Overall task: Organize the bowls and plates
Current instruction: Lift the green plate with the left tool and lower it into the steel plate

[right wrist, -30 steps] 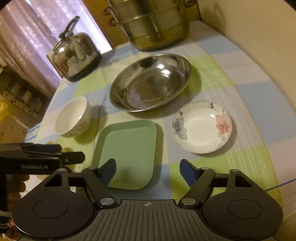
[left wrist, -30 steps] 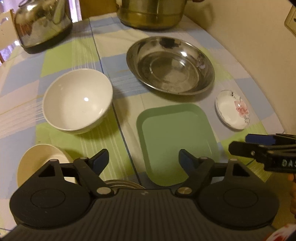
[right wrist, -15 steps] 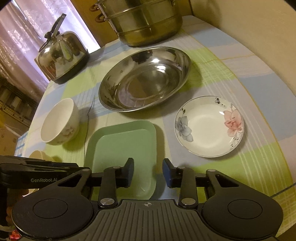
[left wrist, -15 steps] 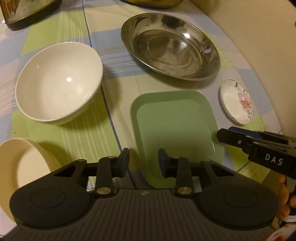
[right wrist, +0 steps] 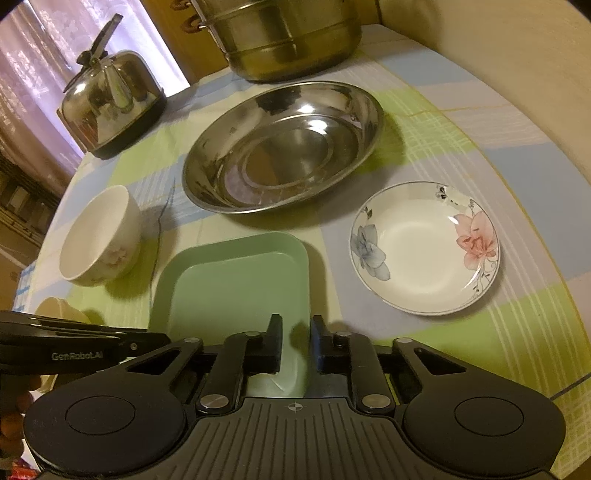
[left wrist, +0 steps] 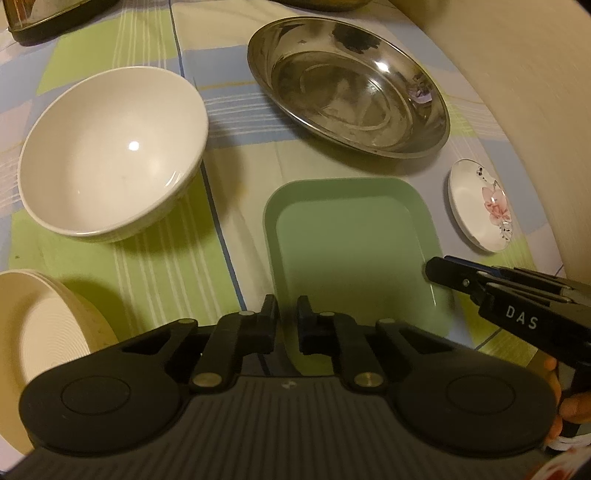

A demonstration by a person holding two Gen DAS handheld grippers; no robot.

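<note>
A green square plate (left wrist: 351,243) (right wrist: 236,284) lies on the checked tablecloth just ahead of both grippers. My left gripper (left wrist: 287,325) is shut and empty, over the plate's near left corner. My right gripper (right wrist: 295,343) is shut and empty, over the plate's near right edge. A white bowl (left wrist: 110,147) (right wrist: 99,236) stands to the left. A steel basin (left wrist: 347,85) (right wrist: 284,144) sits behind the plate. A small flowered dish (left wrist: 480,210) (right wrist: 424,247) lies to the right. A cream ribbed bowl (left wrist: 40,328) (right wrist: 59,314) is at the near left.
A steel kettle (right wrist: 110,99) stands at the back left and a large steel pot (right wrist: 284,33) at the back. A beige wall (right wrist: 517,74) runs along the table's right side. Each gripper shows in the other's view, the right (left wrist: 517,302) and the left (right wrist: 74,347).
Both grippers have closed from wide open to shut, gripping nothing. Both have moved forward and down toward the green plate.
</note>
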